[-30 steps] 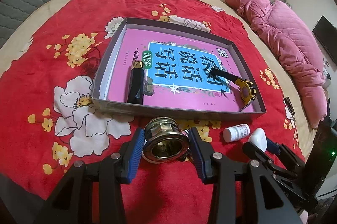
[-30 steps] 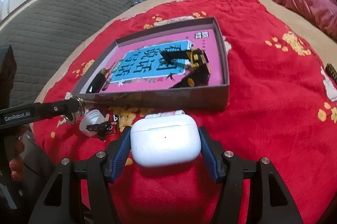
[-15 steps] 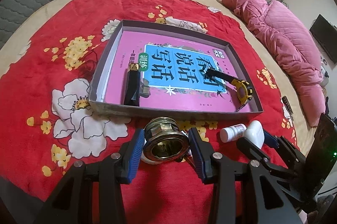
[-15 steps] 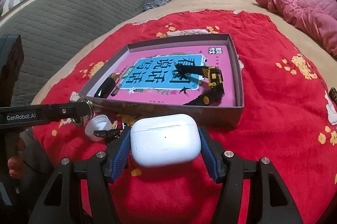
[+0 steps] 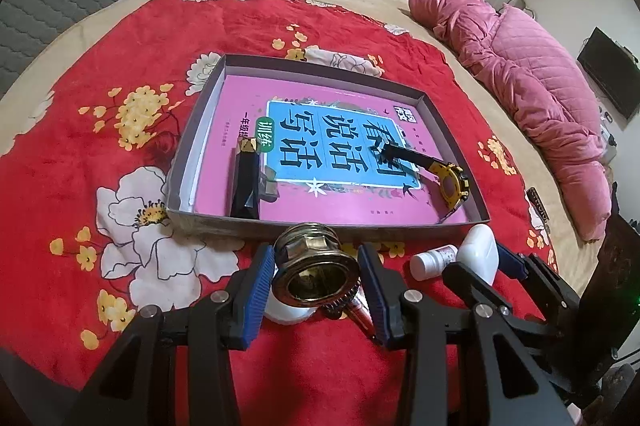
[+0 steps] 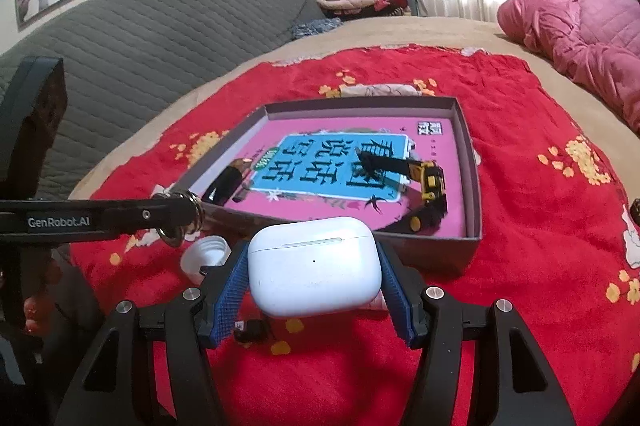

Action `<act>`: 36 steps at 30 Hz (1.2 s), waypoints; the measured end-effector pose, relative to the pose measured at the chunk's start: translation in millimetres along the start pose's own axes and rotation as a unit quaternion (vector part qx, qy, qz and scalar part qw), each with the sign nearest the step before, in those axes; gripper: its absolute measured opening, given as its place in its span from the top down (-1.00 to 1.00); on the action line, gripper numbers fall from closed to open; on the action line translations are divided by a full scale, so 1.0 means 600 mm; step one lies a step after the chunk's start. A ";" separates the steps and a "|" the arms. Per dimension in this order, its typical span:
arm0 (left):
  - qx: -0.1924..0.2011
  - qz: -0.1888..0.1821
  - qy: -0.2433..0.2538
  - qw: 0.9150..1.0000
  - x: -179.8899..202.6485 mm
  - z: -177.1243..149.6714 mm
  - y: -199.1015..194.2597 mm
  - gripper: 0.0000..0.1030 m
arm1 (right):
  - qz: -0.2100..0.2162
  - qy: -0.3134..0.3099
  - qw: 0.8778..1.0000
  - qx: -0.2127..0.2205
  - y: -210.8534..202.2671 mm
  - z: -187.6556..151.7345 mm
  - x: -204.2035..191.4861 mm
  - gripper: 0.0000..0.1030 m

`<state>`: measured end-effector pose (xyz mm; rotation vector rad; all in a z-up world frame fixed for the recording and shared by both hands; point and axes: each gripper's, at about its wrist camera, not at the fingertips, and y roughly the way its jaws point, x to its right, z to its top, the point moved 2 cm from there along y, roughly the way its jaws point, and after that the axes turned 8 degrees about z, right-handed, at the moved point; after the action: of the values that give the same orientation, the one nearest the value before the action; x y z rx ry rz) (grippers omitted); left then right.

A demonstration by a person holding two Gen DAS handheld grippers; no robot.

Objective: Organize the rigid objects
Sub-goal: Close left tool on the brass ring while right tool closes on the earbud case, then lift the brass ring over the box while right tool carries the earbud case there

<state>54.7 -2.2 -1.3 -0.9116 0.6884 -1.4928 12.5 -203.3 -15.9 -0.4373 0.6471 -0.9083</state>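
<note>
My left gripper (image 5: 316,274) is shut on a brass threaded fitting (image 5: 314,266), held just short of the near wall of a grey shallow box (image 5: 320,226). My right gripper (image 6: 314,270) is shut on a white earbud case (image 6: 314,266), held above the red blanket in front of the same box (image 6: 432,250). In the box lies a pink and blue book (image 5: 340,142), with a black folded tool (image 5: 244,182) and a yellow and black watch (image 5: 452,178) on it. The left gripper's arm (image 6: 100,218) shows at the left of the right wrist view.
A small white bottle (image 5: 434,260) and a white cap (image 6: 206,256) lie on the red flowered blanket (image 5: 120,106) near the box. A pink quilt (image 5: 540,86) lies along the bed's right side, and a grey quilted headboard (image 6: 160,38) stands behind.
Both views have tilted up slightly, so the box sits farther from the fingers and more of the room shows. Both grips are unchanged.
</note>
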 end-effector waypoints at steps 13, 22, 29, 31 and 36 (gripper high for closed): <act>0.011 0.003 0.013 1.000 0.003 0.003 0.005 0.15 | -0.004 -0.009 1.000 0.008 0.013 0.009 0.010 -0.24; 0.033 0.012 0.018 0.999 0.009 0.012 0.003 0.15 | -0.003 -0.026 1.000 0.015 0.023 0.019 0.008 -0.24; 0.035 0.016 0.018 0.999 0.009 0.016 0.006 0.15 | -0.006 -0.041 0.999 0.024 0.026 0.028 0.007 -0.24; 0.036 0.017 0.017 0.999 0.009 0.017 0.006 0.15 | -0.005 -0.043 0.999 0.025 0.028 0.032 0.008 -0.24; 0.039 0.021 0.018 0.999 0.010 0.018 0.007 0.15 | -0.003 -0.044 0.999 0.030 0.032 0.039 0.011 -0.24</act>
<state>65.7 -7.9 1.8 -0.8078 0.6661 -1.4922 42.5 -196.1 -12.7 -0.4233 0.5357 -0.9073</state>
